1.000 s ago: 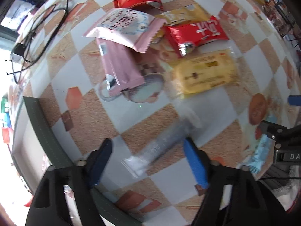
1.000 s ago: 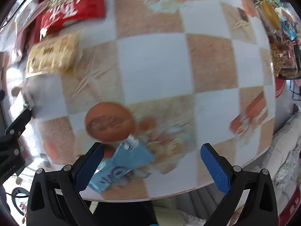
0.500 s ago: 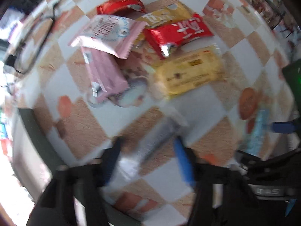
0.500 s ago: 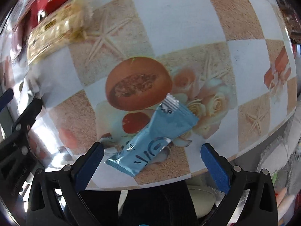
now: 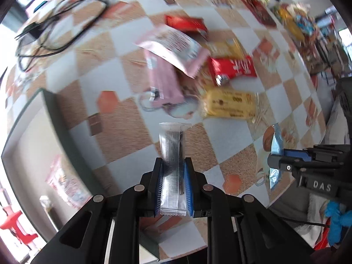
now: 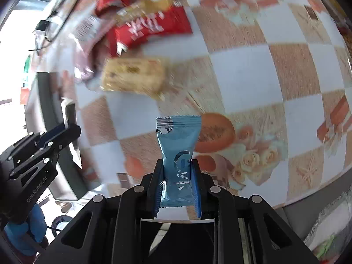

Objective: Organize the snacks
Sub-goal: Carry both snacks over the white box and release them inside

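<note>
My left gripper [image 5: 173,165] is shut on a silver snack bar [image 5: 171,154] and holds it above the checkered table. My right gripper [image 6: 178,165] is shut on a light blue snack packet [image 6: 178,140], also lifted; the right gripper and its packet [image 5: 275,143] show at the right edge of the left wrist view. A pile of snacks lies beyond: a yellow pack [image 5: 228,106], a red pack [image 5: 233,68], pink packs [image 5: 162,81] and a white-pink bag [image 5: 173,48]. The yellow pack [image 6: 134,77] and red pack [image 6: 151,29] also show in the right wrist view.
A dark green tray or box [image 5: 55,114] sits at the table's left edge. Black cables [image 5: 61,22] lie at the far left. More snacks crowd the far right [image 5: 294,24]. The table's near edge [image 6: 319,189] runs close under my right gripper.
Both grippers were open over their snacks on the table; now each has shut on its snack and lifted it. The views have pulled back from the table.
</note>
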